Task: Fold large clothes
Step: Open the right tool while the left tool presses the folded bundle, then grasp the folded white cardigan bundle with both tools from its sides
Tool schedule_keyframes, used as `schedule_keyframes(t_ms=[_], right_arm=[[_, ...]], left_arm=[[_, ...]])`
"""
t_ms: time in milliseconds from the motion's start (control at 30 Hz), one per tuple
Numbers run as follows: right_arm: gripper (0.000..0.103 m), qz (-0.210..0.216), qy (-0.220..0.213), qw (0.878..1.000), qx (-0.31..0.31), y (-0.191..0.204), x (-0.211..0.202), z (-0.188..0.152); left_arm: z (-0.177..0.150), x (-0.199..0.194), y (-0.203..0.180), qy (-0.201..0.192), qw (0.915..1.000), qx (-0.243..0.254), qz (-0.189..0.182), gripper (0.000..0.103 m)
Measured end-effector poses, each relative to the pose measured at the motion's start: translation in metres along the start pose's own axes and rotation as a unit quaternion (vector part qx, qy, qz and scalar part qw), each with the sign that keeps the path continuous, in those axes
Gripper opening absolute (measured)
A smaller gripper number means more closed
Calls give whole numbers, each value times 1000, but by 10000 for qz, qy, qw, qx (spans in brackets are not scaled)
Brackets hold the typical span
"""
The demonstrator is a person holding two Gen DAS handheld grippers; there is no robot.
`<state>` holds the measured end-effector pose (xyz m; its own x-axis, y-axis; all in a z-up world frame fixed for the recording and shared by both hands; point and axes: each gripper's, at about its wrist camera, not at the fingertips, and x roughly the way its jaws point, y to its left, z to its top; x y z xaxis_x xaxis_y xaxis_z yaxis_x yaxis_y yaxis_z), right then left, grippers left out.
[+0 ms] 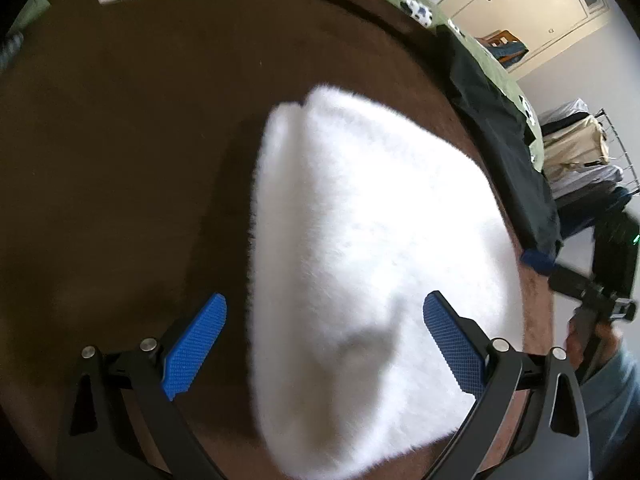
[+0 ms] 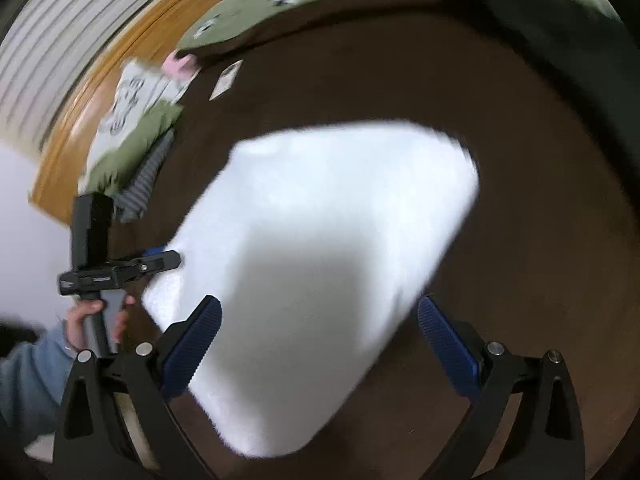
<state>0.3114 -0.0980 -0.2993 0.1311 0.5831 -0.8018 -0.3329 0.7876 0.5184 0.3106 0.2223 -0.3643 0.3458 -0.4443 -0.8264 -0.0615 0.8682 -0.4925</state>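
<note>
Left wrist view: white fluffy garment (image 1: 360, 248) lies folded into a compact block mid brown blanket (image 1: 120, 160), left gripper (image 1: 324, 320) & right gripper (image 2: 320, 320) both spread wide, empty, above it — fold looks abt done.

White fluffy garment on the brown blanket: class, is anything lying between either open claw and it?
Nothing visible. The left claw and right claw both hang open directly over the white garment, with only air between.
</note>
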Motion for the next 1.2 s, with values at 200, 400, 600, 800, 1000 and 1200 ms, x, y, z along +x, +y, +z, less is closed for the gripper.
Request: schedule_keyframes(t_ms=[200, 400, 600, 800, 1000, 1200], right_arm=[[97, 569, -156, 9946, 851, -34, 22, -20], [97, 1191, -195, 9853, 1205, -50, 40, -15], [97, 1490, -105, 9796, 1342, -58, 56, -7], [99, 1362, 11, 9842, 1131, -49, 71, 2], [98, 1225, 121, 9867, 1062, -47, 72, 1], [83, 884, 136, 9894, 1142, -45, 67, -1]], left_arm=[[7, 34, 18, 554, 9970, 234, -495, 97], [10, 44, 26, 794, 9915, 560, -865, 98], [16, 45, 25, 916, 9870, 777, -1067, 98], [23, 55, 14, 871, 9858, 712, -1245, 98], [27, 59, 9, 905, 9858, 575, -1291, 98], [31, 65, 1, 946, 9847, 626, -1321, 95]])
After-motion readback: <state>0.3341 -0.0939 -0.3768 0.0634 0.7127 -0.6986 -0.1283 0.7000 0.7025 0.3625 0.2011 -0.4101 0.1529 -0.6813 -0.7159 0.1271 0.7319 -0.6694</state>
